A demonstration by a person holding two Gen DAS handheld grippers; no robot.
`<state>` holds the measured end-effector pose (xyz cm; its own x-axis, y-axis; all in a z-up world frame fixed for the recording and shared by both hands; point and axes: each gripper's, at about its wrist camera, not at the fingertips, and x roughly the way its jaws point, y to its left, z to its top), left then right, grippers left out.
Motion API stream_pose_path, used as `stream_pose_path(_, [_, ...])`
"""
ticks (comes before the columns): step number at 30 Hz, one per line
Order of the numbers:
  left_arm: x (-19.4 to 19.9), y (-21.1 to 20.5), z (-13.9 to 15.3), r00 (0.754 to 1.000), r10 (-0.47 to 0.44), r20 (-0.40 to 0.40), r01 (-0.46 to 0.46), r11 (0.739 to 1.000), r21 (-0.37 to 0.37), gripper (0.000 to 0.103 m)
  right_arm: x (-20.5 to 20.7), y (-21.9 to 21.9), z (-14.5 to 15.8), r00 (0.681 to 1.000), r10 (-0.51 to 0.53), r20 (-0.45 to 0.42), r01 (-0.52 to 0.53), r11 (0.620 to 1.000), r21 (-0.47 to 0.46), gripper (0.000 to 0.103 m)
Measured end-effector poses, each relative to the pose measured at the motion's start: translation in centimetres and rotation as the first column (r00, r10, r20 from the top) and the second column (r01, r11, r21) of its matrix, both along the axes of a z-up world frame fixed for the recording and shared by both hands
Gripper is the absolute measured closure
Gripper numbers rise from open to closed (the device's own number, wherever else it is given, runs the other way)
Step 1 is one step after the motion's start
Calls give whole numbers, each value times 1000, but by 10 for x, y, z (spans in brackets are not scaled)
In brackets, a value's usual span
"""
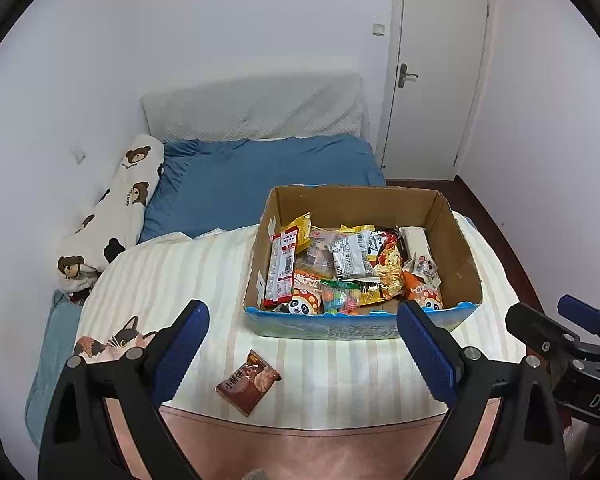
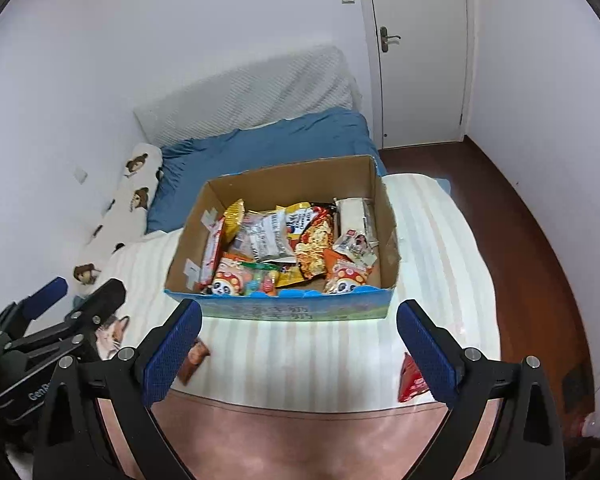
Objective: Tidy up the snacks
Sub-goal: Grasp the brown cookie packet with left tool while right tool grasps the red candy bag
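Note:
A cardboard box (image 1: 456, 240) full of several snack packets stands on the striped blanket; it also shows in the right wrist view (image 2: 386, 224). A brown biscuit packet (image 1: 247, 383) lies loose on the blanket in front of the box, between my left gripper's fingers and below them; it is partly hidden behind the right gripper's left finger (image 2: 194, 362). A red packet (image 2: 410, 380) lies at the right, half hidden by the right finger. My left gripper (image 1: 302, 354) is open and empty. My right gripper (image 2: 300, 354) is open and empty, short of the box.
The blanket (image 1: 172, 276) covers a bed with a blue sheet (image 1: 260, 176) and a bear-print pillow (image 1: 116, 208) at the left. A white door (image 1: 432, 68) and dark wood floor (image 2: 532, 216) lie to the right. White bags (image 2: 596, 420) sit on the floor.

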<state>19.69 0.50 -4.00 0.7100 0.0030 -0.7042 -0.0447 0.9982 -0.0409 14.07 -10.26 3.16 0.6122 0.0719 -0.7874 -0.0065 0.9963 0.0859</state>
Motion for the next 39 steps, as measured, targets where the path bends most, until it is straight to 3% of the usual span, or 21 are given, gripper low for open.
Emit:
stream_pose_path(4, [-2, 0, -8, 1000, 7, -22, -8, 1000, -15, 7, -4, -17, -10, 999, -32, -26, 33, 999, 40, 3])
stream_pose_path(8, [-2, 0, -38, 996, 32, -79, -32, 999, -1, 7, -2, -55, -41, 986, -131, -106, 140, 987, 84, 3])
stream_pose_path(14, [6, -4, -122, 963, 56, -265, -59, 998, -5, 7, 8, -127, -133, 905, -285, -317, 331, 938, 100, 3])
stream_pose_path(18, [11, -6, -173, 924, 68, -375, -77, 997, -10, 7, 21, -156, -197, 849, -305, -431, 389, 913, 120, 3])
stream_pose_path(22, [11, -4, -206, 897, 80, -436, -92, 996, -5, 7, 34, -167, -249, 826, -295, -480, 387, 916, 104, 12])
stream_pose_path(24, [11, 2, -216, 886, 91, -455, -104, 995, -2, 7, 38, -165, -263, 826, -303, -476, 379, 923, 69, 33])
stream_pose_path(26, [9, 9, -220, 881, 103, -462, -116, 993, -1, 7, 39, -156, -264, 846, -299, -441, 346, 938, 29, 44])
stream_pose_path(30, [8, 35, -218, 883, 138, -448, -158, 987, -7, 7, 31, -119, -264, 869, -215, -445, 255, 966, 31, 45])
stream_pose_path(35, [22, 89, -215, 869, 195, -455, -246, 968, -54, 7, 22, -48, -279, 873, -85, -480, 132, 989, 64, 45])
stream_pose_path(39, [43, 104, -216, 875, 123, -468, -177, 981, -74, 7, 26, -2, -292, 868, -17, -497, 66, 994, 82, 45])
